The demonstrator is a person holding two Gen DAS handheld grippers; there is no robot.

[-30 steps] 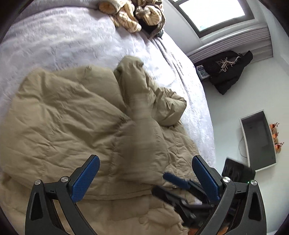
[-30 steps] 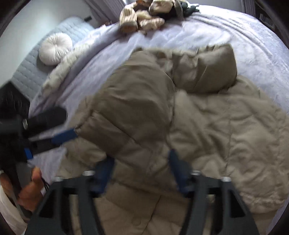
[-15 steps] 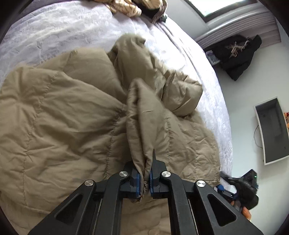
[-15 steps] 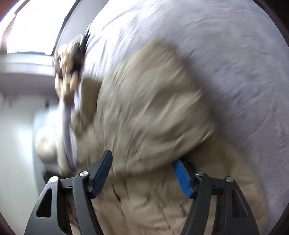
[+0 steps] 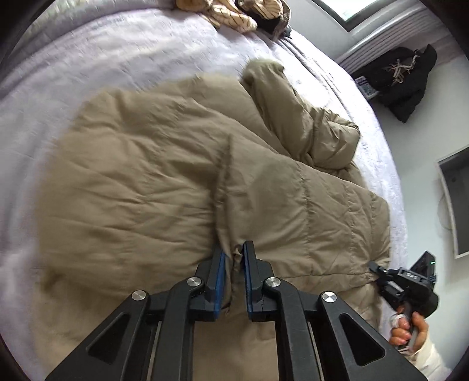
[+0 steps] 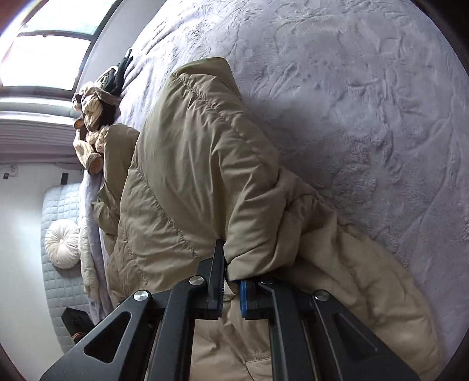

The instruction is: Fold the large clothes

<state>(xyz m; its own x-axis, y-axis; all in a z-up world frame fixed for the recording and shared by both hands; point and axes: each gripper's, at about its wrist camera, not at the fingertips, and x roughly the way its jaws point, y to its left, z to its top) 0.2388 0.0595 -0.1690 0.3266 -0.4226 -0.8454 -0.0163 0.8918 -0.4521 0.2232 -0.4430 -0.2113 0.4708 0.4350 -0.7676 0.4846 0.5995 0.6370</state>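
A large tan puffer jacket [image 5: 164, 181] lies spread on the lavender bed [image 5: 96, 58]. My left gripper [image 5: 233, 255] is shut on a pinched fold of the jacket near its lower middle. My right gripper [image 6: 231, 277] is shut on the jacket's edge [image 6: 205, 164] and holds a section of it raised. The right gripper also shows in the left wrist view [image 5: 378, 268], at the jacket's right corner. One sleeve [image 5: 287, 105] lies bunched at the far right.
A pile of striped beige and black clothes [image 5: 234, 14] lies at the bed's far end. A black garment [image 5: 401, 79] lies on the floor by the wall. A round white cushion [image 6: 63, 247] sits on a quilted bench beside the bed.
My left gripper went from open to shut on a jacket fold. My right gripper closed on the jacket's edge and swung out to the right corner.
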